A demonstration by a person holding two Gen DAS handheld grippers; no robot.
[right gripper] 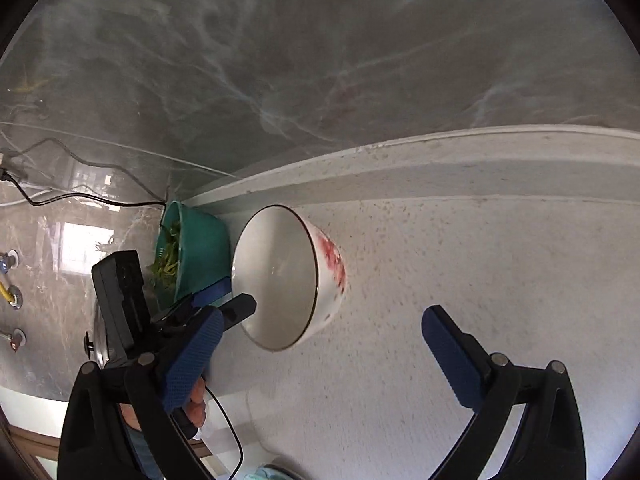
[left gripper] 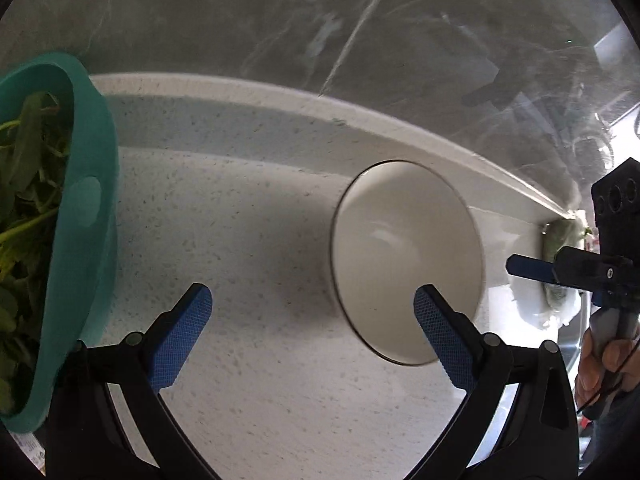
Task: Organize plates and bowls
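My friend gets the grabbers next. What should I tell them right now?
Left gripper: open, holding nothing, with the white bowl just ahead to its right.
Right gripper: open, holding nothing, facing the same bowl.
The bowl sits upright on the speckled counter, beside the teal basket of greens.
Done: nothing gripped yet.
Left: grasp the bowl and put it away; no plates are in view.

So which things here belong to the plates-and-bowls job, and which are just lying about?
Belongs to the job:
- white bowl with red pattern, empty, on the counter
- left gripper, open
- right gripper, open

Lying about:
- teal basin of leafy greens
- black cable along the wall
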